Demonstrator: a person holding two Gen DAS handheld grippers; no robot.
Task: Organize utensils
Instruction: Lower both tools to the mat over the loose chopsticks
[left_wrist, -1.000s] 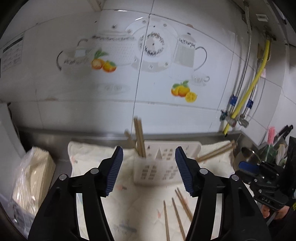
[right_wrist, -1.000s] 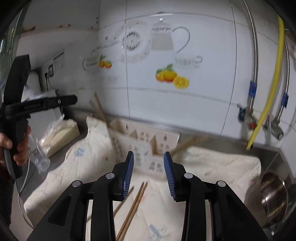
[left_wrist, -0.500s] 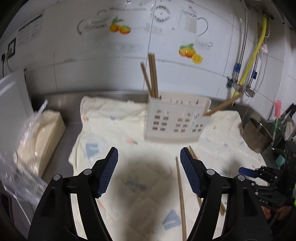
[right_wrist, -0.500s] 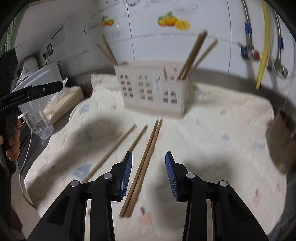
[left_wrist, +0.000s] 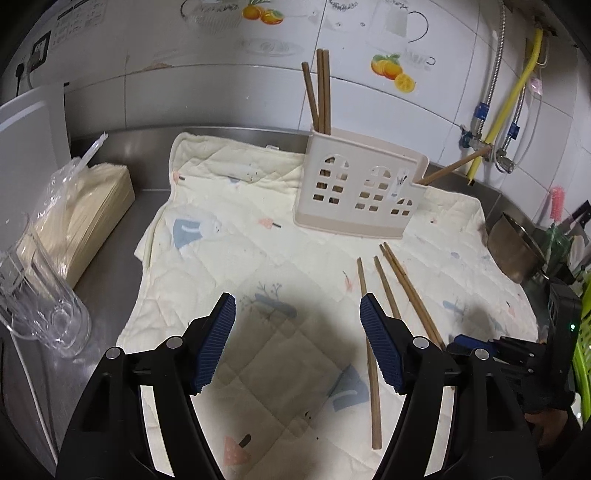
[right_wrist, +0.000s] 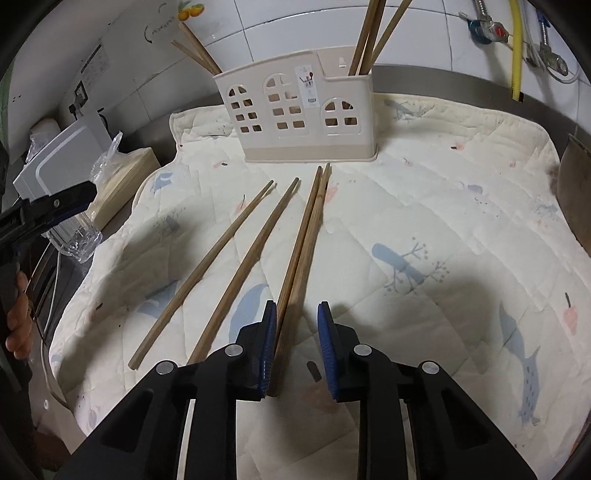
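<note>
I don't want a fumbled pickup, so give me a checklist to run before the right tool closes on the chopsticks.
1. Right tool open: ok, a gap shows between its pads.
2. Paired chopsticks between the pads: ok, though they hug the left pad, off centre.
3. Pair lies together: ok, the two sticks touch along their length.
4. Two loose chopsticks outside the grip: ok, they lie apart to the left.
5. Utensil holder upright with room: ok upright; free room inside cannot tell.
6. Left tool out of the way: ok, open and empty above the cloth.
</note>
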